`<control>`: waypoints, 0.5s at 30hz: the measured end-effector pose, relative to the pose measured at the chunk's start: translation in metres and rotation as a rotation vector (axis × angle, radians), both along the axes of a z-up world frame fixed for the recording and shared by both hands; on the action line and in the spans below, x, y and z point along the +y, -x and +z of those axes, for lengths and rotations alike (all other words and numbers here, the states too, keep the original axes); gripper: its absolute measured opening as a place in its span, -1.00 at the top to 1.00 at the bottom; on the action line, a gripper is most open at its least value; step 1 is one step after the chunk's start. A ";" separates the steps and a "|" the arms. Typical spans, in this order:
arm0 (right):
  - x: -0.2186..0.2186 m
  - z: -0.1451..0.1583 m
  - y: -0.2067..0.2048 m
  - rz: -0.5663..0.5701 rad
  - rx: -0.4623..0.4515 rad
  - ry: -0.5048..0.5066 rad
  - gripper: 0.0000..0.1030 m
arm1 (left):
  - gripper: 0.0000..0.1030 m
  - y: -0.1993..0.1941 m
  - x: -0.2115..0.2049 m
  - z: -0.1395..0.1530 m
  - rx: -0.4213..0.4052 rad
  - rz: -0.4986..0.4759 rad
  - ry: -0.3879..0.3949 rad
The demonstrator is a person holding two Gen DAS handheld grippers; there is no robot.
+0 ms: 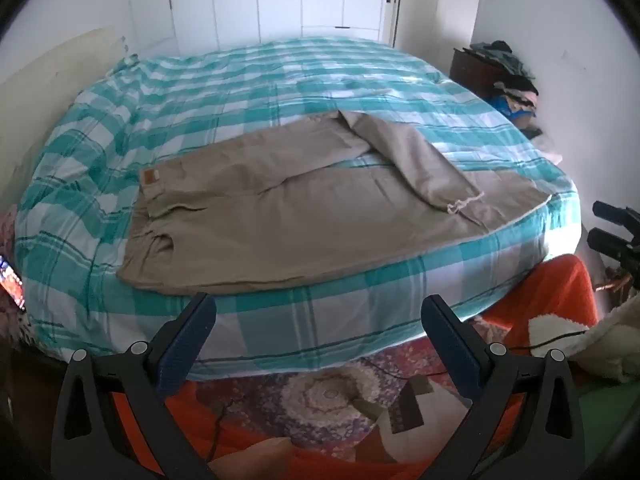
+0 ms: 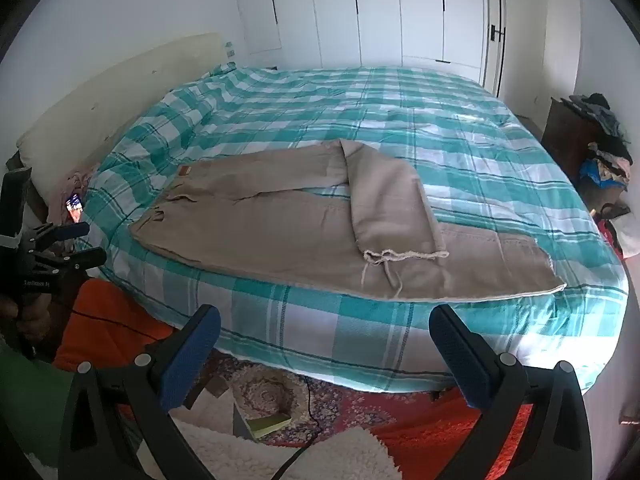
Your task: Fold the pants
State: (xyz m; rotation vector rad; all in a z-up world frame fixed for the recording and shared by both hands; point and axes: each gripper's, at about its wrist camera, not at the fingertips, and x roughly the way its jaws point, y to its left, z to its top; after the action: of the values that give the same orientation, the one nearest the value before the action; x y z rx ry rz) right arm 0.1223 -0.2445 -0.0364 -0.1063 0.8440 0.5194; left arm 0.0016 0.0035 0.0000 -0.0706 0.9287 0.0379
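Observation:
Beige pants (image 1: 280, 216) lie flat on a bed with a teal checked cover (image 1: 240, 80), waistband to the left, legs to the right. The far leg is bent back across the near leg, its frayed hem (image 2: 404, 258) lying on top. My left gripper (image 1: 318, 312) is open and empty, held off the bed's near edge, below the pants' seat. My right gripper (image 2: 324, 320) is open and empty, off the near edge below the leg ends (image 2: 500, 276). Each gripper shows in the other's view: the right one (image 1: 612, 232), the left one (image 2: 64, 248).
A patterned rug (image 1: 320, 396) and orange cloth (image 1: 552, 292) cover the floor below the bed. A dark cabinet with a heap of clothes (image 2: 600, 148) stands at the right. A phone (image 2: 75, 205) lies by the headboard. White wardrobes (image 2: 380, 12) line the far wall.

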 end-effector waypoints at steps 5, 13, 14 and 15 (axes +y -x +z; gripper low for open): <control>0.002 0.003 0.003 0.013 -0.047 0.006 -0.99 | -0.99 -0.001 0.008 0.002 -0.009 0.009 0.020; -0.009 0.001 -0.004 0.002 -0.042 -0.039 -1.00 | -0.99 -0.001 -0.002 -0.002 -0.024 0.024 -0.010; -0.008 0.001 -0.003 0.001 -0.032 -0.051 -1.00 | -0.99 -0.001 -0.002 -0.002 -0.019 0.021 0.001; -0.009 0.001 -0.004 0.000 -0.024 -0.063 -1.00 | -0.99 -0.001 0.000 -0.001 -0.019 0.017 0.007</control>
State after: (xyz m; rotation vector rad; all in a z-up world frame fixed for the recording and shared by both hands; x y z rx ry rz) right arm 0.1259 -0.2537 -0.0358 -0.0539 0.8037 0.5432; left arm 0.0027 0.0030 -0.0006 -0.0853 0.9091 0.0498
